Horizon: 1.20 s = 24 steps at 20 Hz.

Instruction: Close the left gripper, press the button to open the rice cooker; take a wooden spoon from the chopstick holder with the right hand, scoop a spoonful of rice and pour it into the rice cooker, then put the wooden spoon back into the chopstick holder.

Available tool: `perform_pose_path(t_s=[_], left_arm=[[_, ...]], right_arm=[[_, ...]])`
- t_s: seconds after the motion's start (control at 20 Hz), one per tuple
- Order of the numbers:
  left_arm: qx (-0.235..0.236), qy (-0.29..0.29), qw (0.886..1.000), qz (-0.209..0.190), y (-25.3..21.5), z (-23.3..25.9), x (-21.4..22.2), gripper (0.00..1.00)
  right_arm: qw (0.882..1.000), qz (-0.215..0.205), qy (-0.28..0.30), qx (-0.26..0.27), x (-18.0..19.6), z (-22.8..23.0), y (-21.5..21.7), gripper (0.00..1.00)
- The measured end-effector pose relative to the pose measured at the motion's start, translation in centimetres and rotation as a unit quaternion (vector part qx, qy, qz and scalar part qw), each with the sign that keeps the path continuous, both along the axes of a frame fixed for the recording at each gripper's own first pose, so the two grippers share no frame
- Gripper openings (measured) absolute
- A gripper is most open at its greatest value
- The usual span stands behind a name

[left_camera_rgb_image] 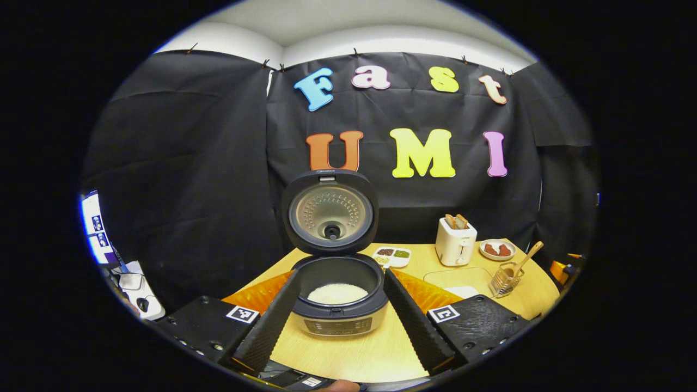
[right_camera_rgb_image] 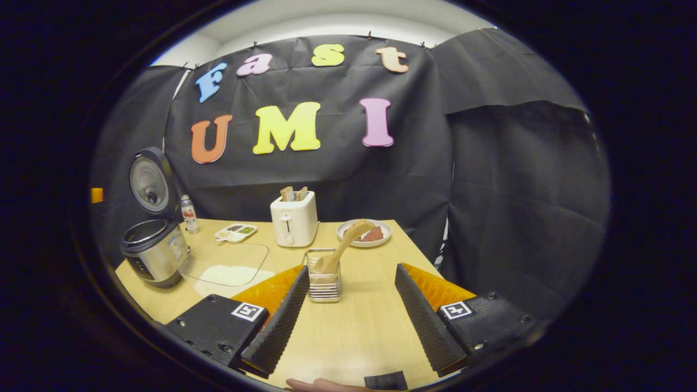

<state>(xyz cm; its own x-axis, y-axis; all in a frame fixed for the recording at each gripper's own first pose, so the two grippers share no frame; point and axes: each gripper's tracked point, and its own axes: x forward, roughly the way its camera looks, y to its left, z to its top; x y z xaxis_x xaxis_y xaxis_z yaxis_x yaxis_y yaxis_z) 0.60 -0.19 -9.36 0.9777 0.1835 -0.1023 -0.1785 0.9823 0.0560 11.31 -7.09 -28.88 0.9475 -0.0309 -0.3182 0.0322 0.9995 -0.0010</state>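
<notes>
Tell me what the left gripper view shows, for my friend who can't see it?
An open rice cooker with white rice inside sits between the open left tongs on a wooden table. Farther right stand a toaster and a chopstick holder holding a wooden spoon.

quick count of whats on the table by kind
rice cooker: 1
toaster: 1
plates and dishes: 2, meat plate and sectioned dish
chopstick holder: 1
wooden spoon: 1
clear tray: 1
bottle: 1
total: 8

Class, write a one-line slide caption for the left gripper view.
Open left gripper facing the rice cooker, lid up and rice inside; wooden spoon in the chopstick holder.
</notes>
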Motion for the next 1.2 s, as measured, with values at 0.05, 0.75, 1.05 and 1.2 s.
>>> perform_pose_path(t_s=[0.05, 0.75, 1.05, 1.2], left_arm=[[0.001, -0.005, 1.000, -0.005, -0.5, -0.3, -0.7, 0.97], [-0.010, -0.040, 0.997, -0.067, -4.4, -4.1, -9.3, 0.98], [0.018, -0.052, 0.995, -0.088, -6.0, -2.8, -11.1, 0.97], [0.026, -0.063, 0.991, -0.112, -7.2, -2.3, -11.4, 0.97]], right_arm=[[1.000, 0.004, 0.007, 0.007, 0.9, -0.8, 0.4, 0.99], [0.998, -0.058, -0.018, 0.029, 13.6, -6.3, 0.7, 0.98], [0.999, -0.026, -0.025, 0.031, 17.4, -6.9, 1.5, 0.74], [0.996, -0.010, -0.001, 0.088, 17.7, -7.8, 2.5, 0.67]])
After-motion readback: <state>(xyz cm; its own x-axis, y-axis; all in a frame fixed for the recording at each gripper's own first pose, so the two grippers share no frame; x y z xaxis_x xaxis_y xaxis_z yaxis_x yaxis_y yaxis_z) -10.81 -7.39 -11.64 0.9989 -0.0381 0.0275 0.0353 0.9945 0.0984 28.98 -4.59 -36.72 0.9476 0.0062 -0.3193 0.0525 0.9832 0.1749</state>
